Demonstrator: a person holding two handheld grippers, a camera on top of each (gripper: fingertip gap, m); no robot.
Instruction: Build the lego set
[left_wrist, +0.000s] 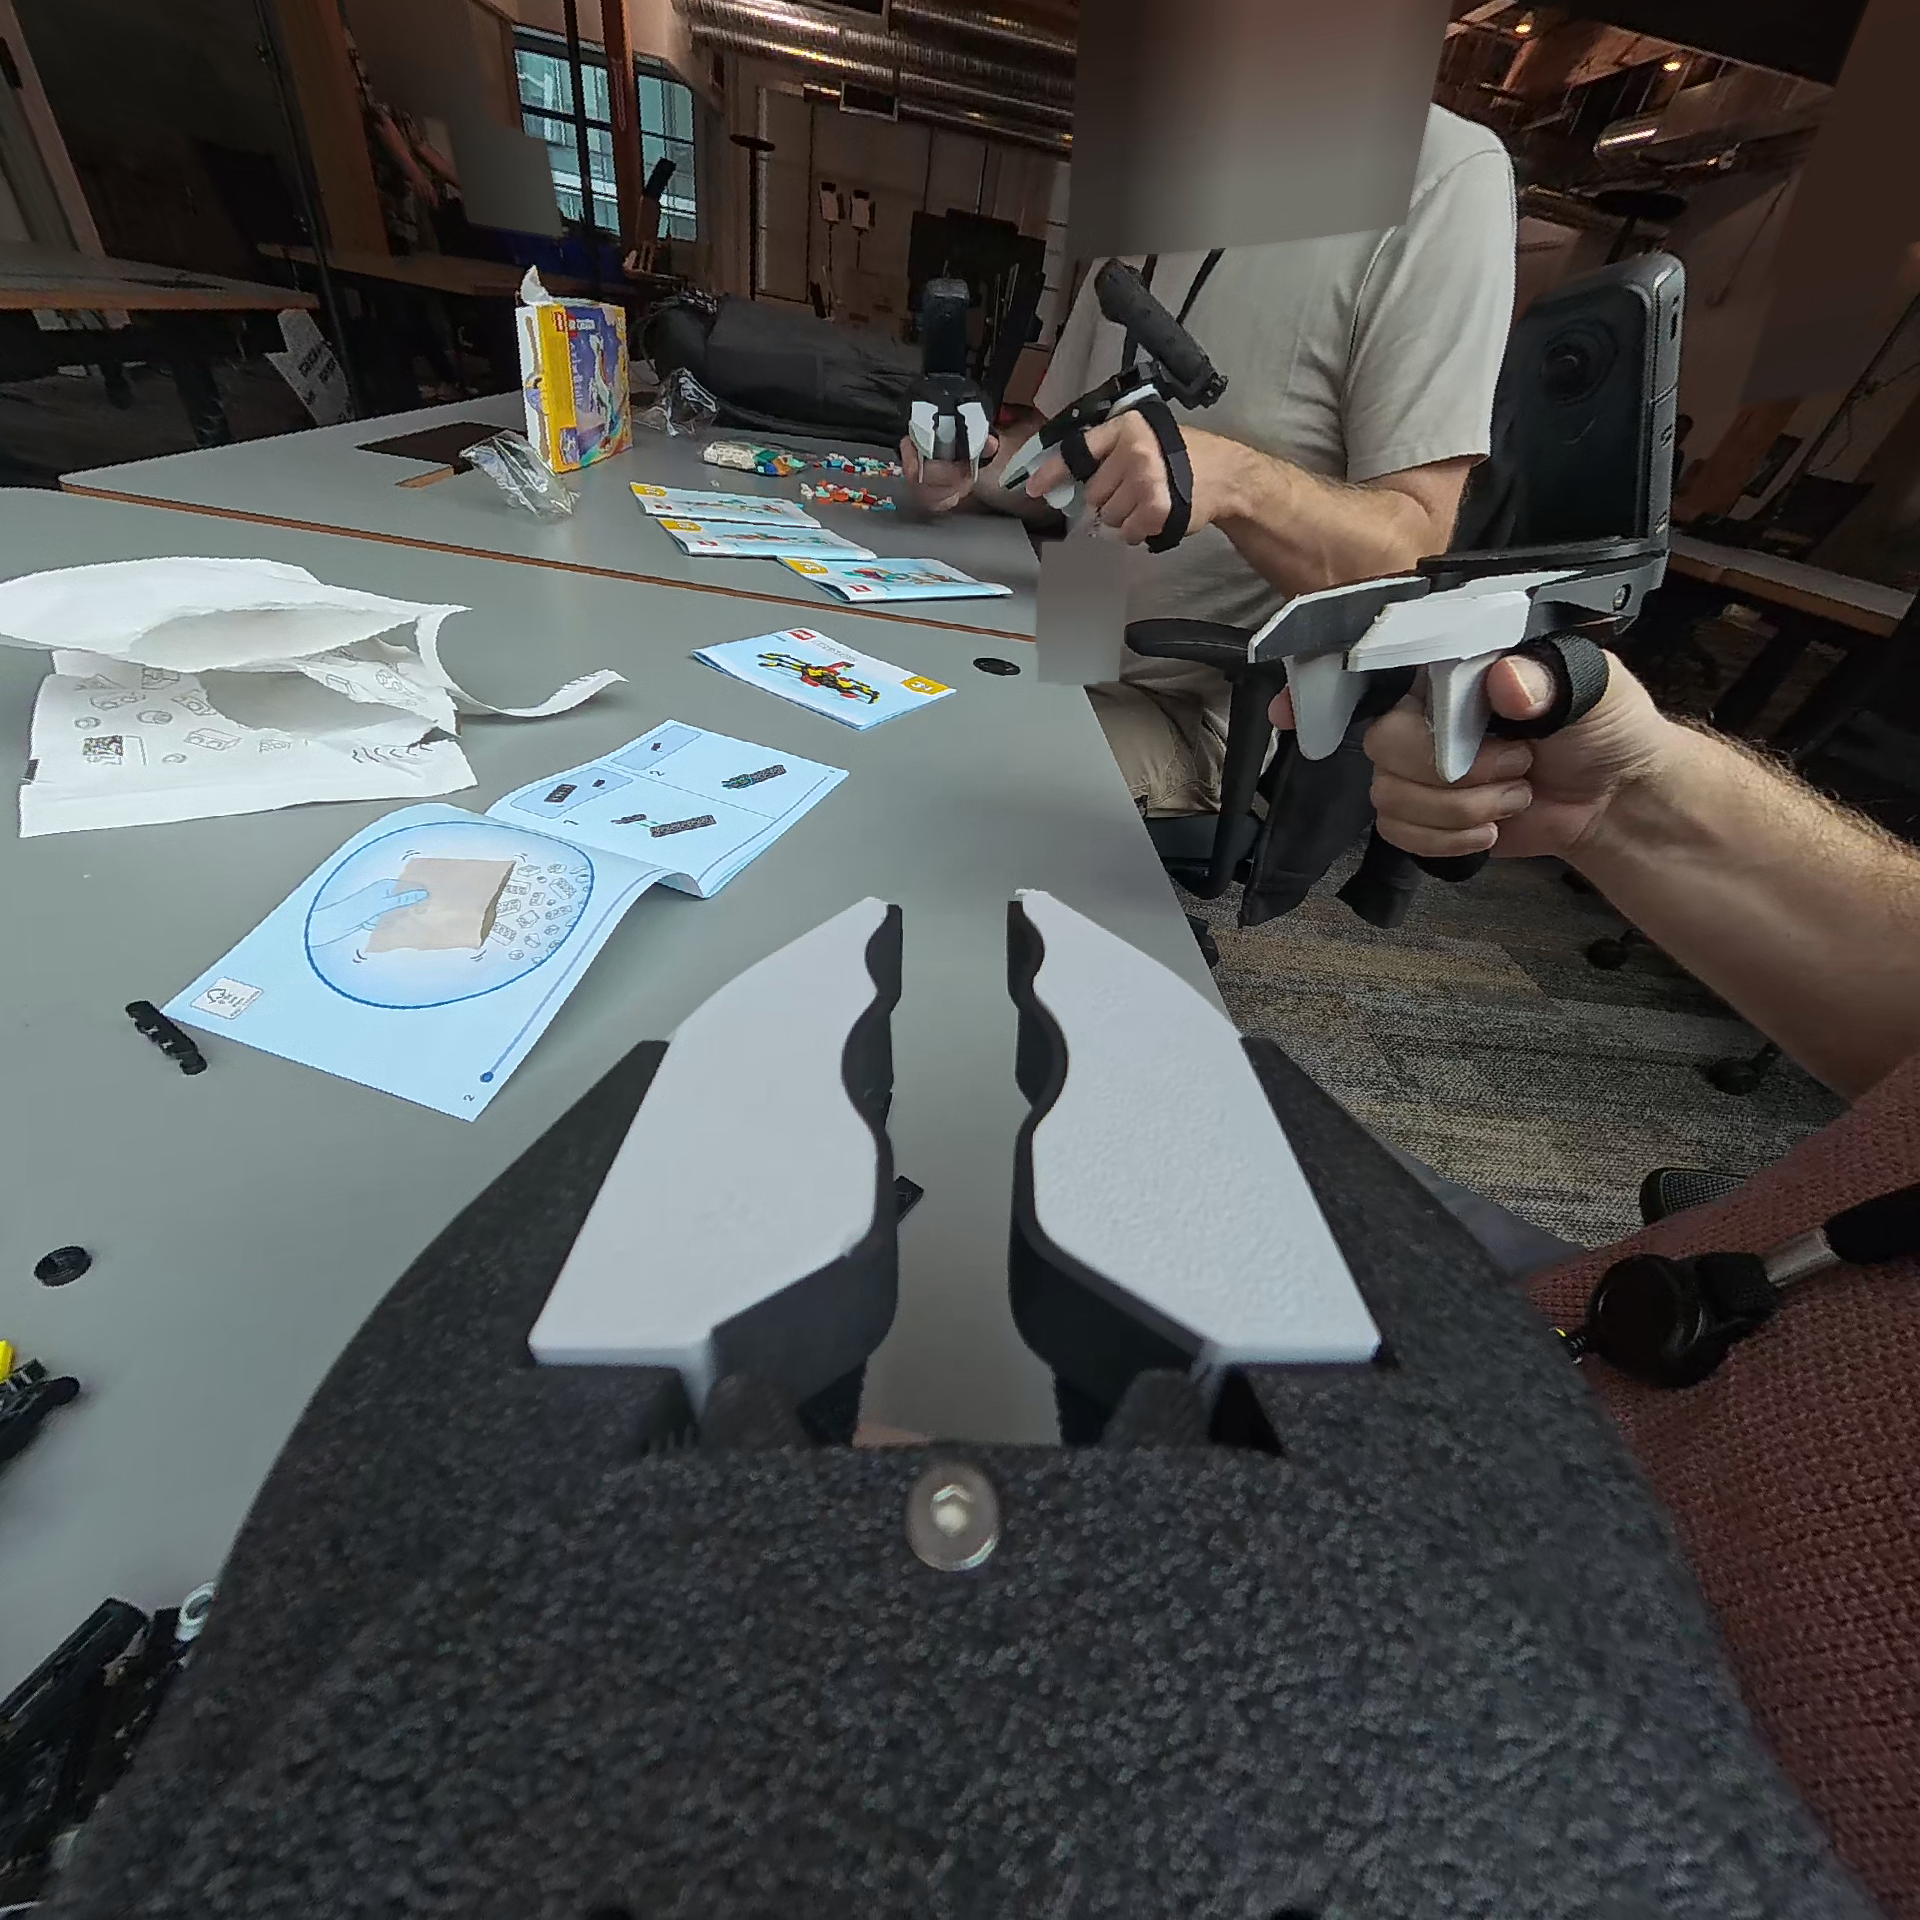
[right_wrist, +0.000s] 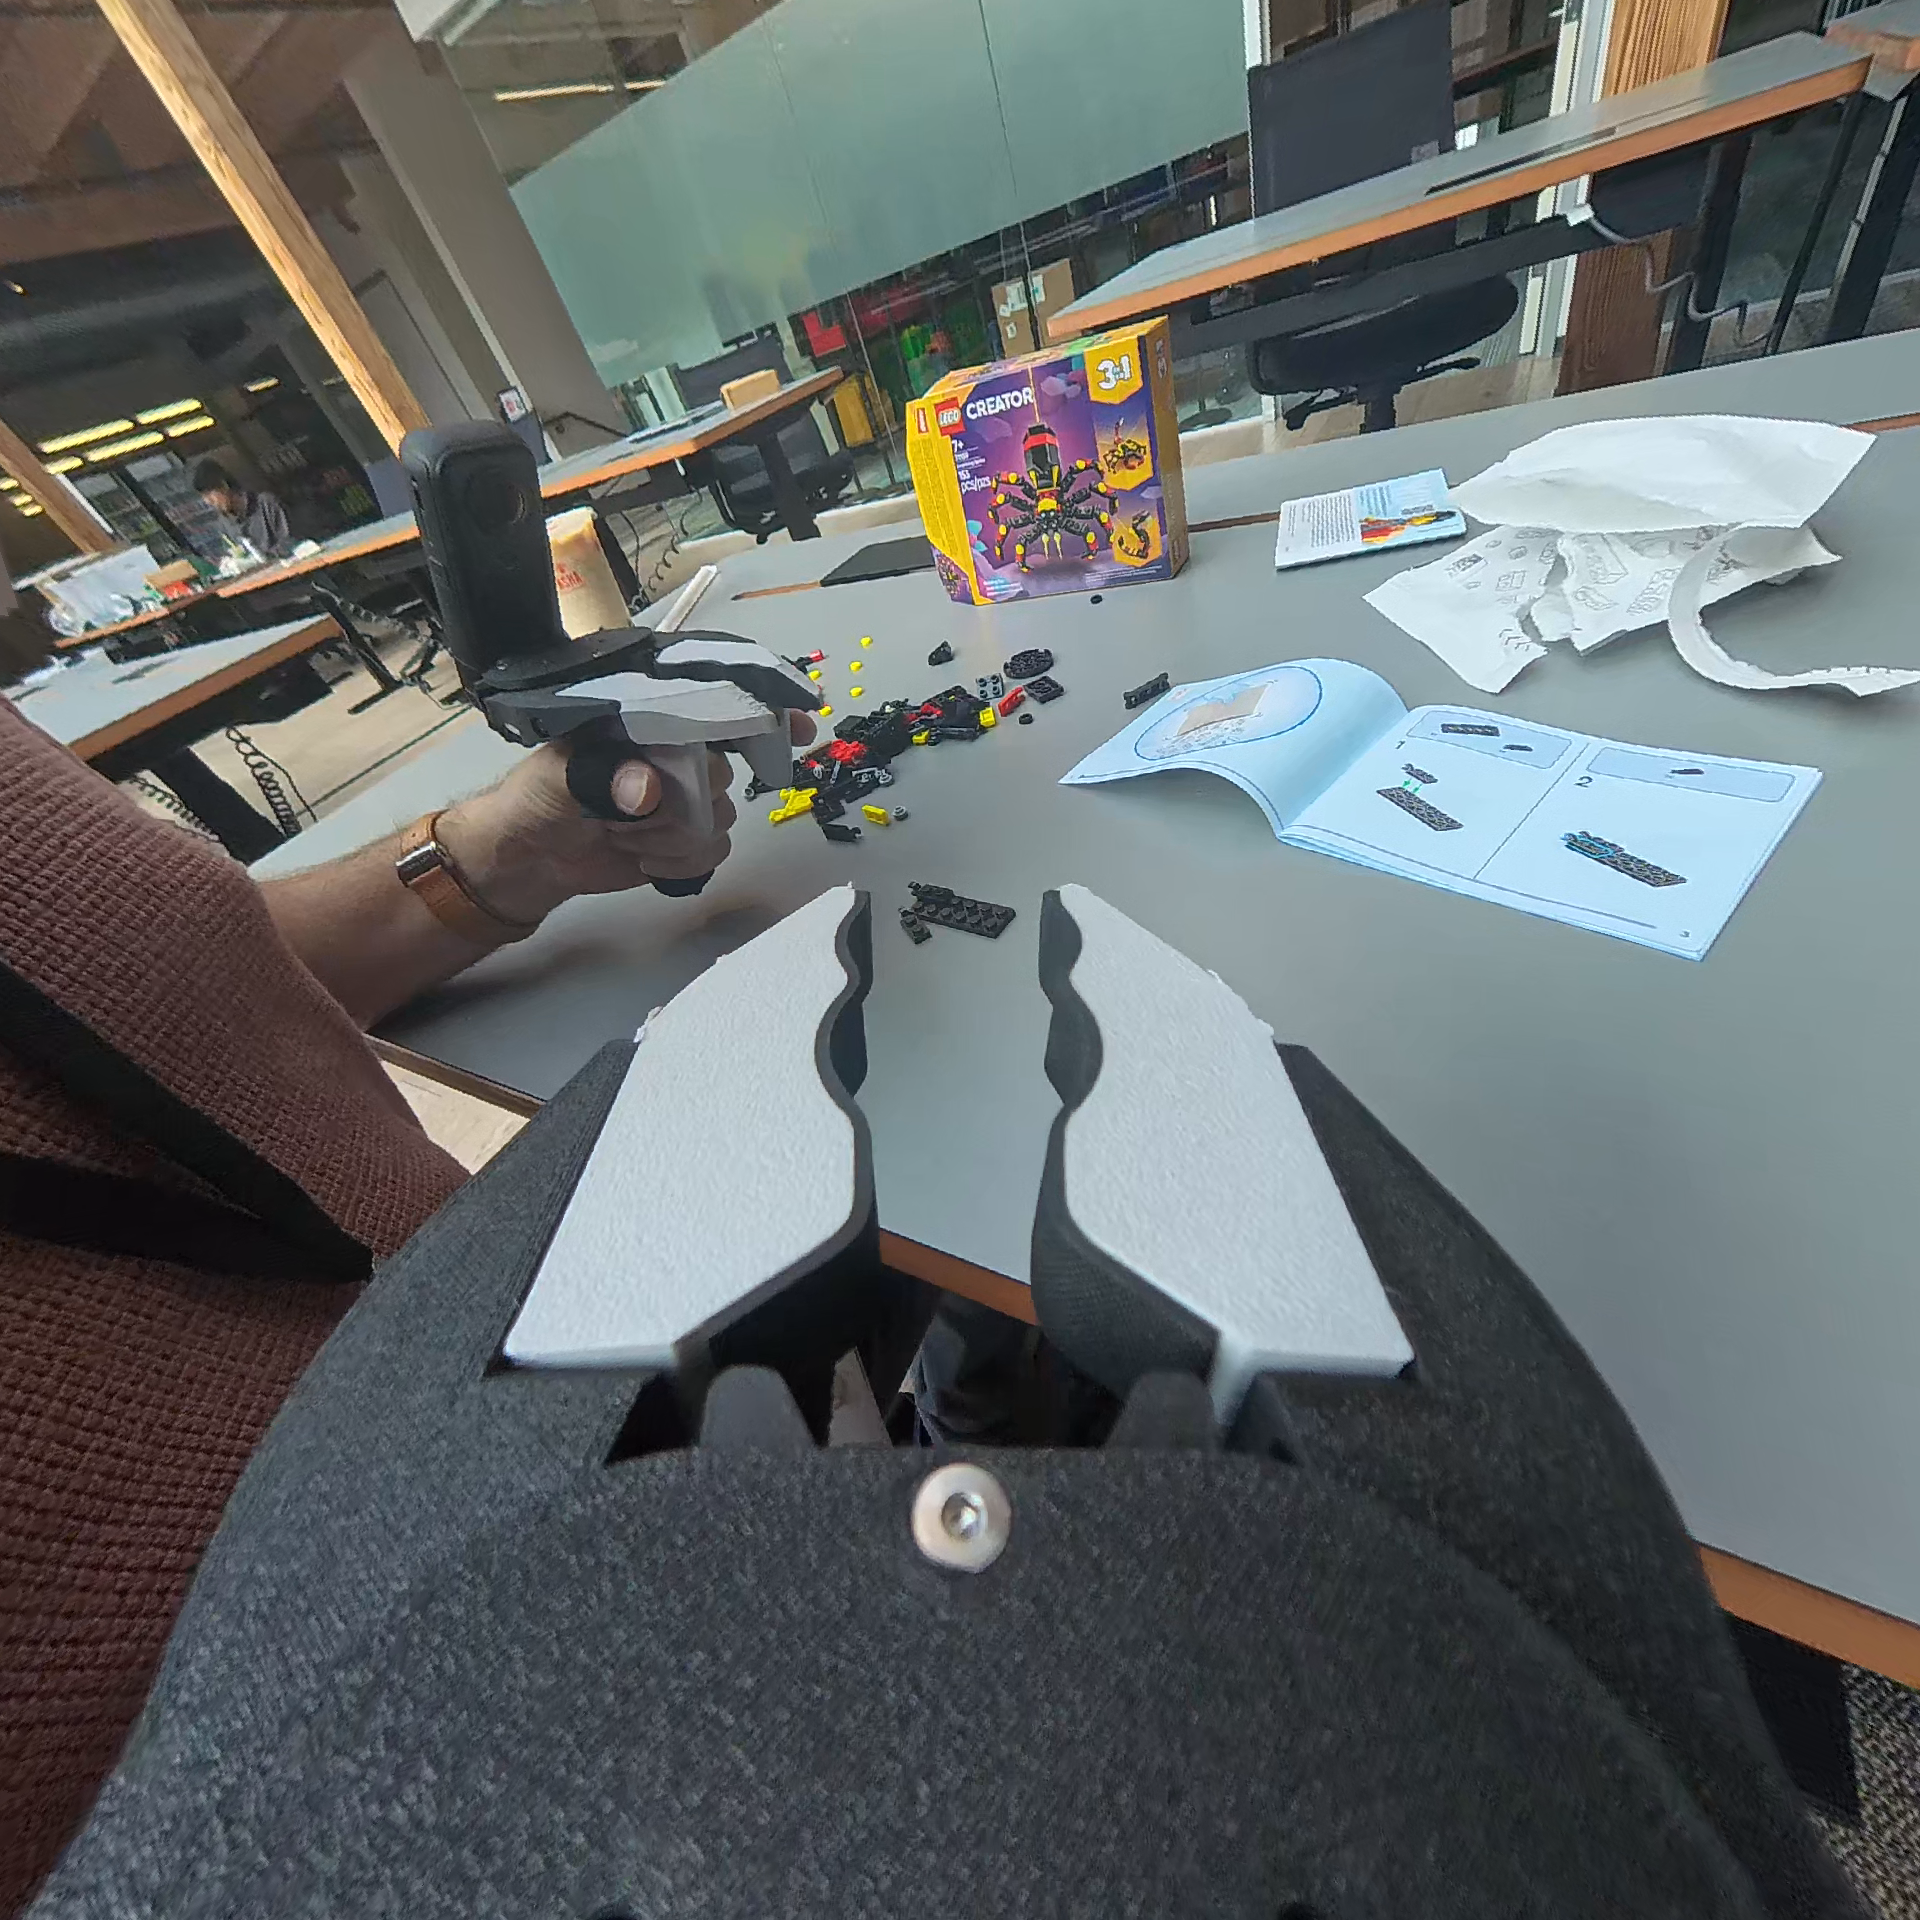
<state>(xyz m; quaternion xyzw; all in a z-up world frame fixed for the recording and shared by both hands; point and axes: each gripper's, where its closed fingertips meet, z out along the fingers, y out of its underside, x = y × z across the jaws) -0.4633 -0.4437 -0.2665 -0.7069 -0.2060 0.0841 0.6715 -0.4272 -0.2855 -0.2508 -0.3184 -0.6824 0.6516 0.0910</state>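
My left gripper (left_wrist: 956, 904) is open and empty, held low over the grey table (left_wrist: 312, 1195) near its right edge. It also shows in the right wrist view (right_wrist: 774, 691), above a pile of black, red and yellow bricks (right_wrist: 894, 738). My right gripper (right_wrist: 956, 899) is open and empty above the table's near edge; a black plate with small pieces (right_wrist: 961, 914) lies on the table just beyond its tips. In the left wrist view the right gripper (left_wrist: 1309, 649) hangs off the table's right side. An open blue instruction booklet (right_wrist: 1455, 800) (left_wrist: 520, 904) lies flat.
The set's purple and yellow box (right_wrist: 1049, 468) stands at the back. Torn white paper bags (right_wrist: 1662, 540) and a second booklet (right_wrist: 1361, 514) lie at the right. A loose black piece (left_wrist: 166, 1036) sits beside the open booklet. Another person (left_wrist: 1299, 416) works with grippers at the adjoining table. There is about 15 cm between the tips of the two grippers.
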